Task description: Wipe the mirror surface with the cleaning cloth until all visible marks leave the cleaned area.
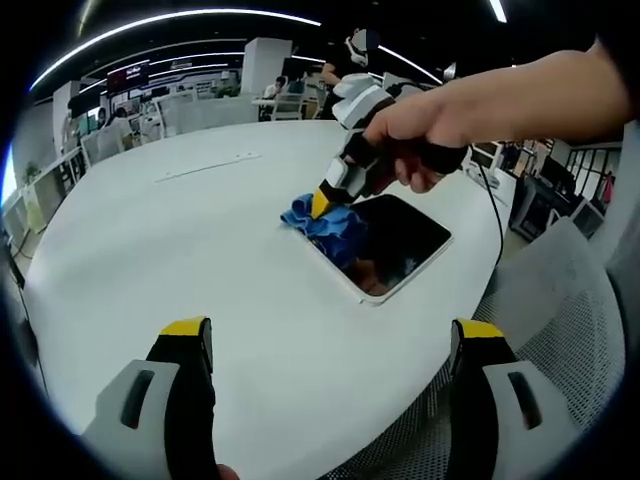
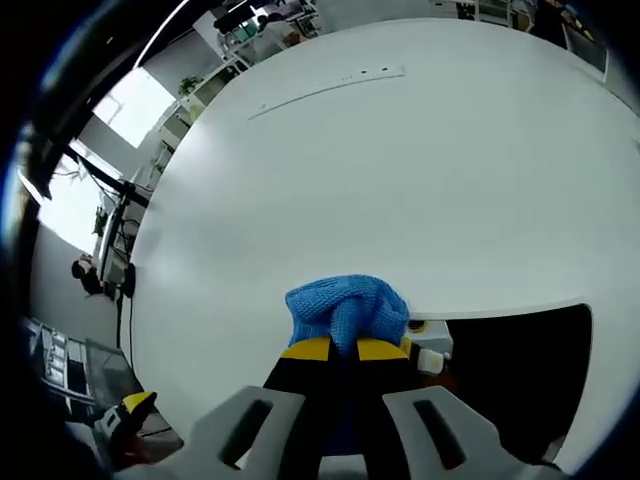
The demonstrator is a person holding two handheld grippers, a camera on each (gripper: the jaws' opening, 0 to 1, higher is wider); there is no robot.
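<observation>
A dark mirror in a white frame lies flat on the round white table. A bunched blue cleaning cloth rests on the mirror's far-left corner. A person's hand holds my right gripper down onto it, shut on the cloth. In the right gripper view the yellow-tipped jaws pinch the blue cloth at the edge of the mirror. My left gripper hovers over the table's near side, open with nothing between its jaws; it also peeks in as the left gripper low on the left.
A grey mesh chair stands against the table's near-right edge. A thin seam strip crosses the far tabletop. A black cable runs off the table on the right. Desks and people fill the office behind.
</observation>
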